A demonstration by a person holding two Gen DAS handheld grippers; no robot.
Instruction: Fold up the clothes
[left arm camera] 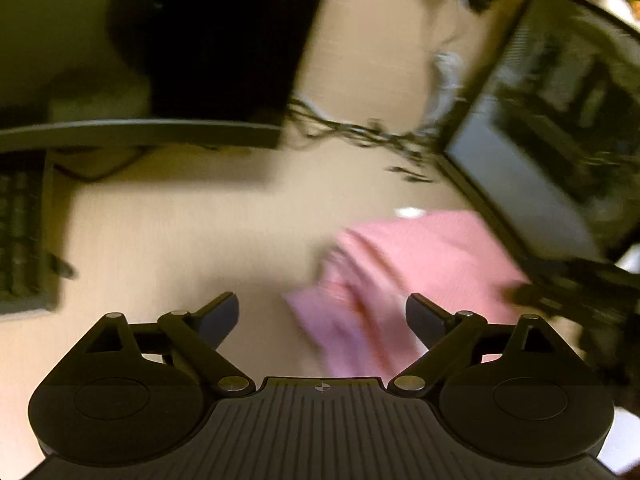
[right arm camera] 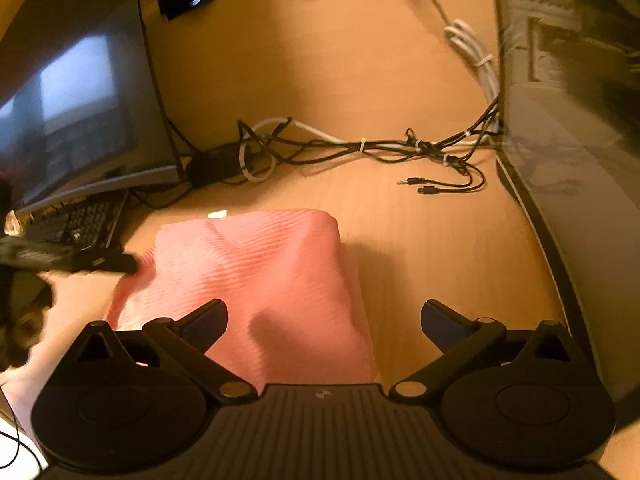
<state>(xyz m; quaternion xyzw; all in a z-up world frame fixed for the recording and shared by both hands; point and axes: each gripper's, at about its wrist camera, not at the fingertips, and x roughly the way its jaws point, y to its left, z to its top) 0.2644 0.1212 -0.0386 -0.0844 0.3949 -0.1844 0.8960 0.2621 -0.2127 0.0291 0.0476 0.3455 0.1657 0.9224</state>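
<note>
Between two monitors, near the cable tangle (right arm camera: 360, 152), a folded pink garment (right arm camera: 256, 280) lies on the tabletop (right arm camera: 440, 260). Left tongs (left arm camera: 322, 316) and right tongs (right arm camera: 324, 320) gape empty; bare wood borders its right edge.

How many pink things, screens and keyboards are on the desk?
Pink cloth: 1
Screens: 2, one on the left, one on the right
Keyboard: 1
Total: 4

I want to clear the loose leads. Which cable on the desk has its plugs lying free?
The thin black cable near the right monitor: its two plug ends lie unplugged on the desk. The white cable runs on, tied in loops.
</note>
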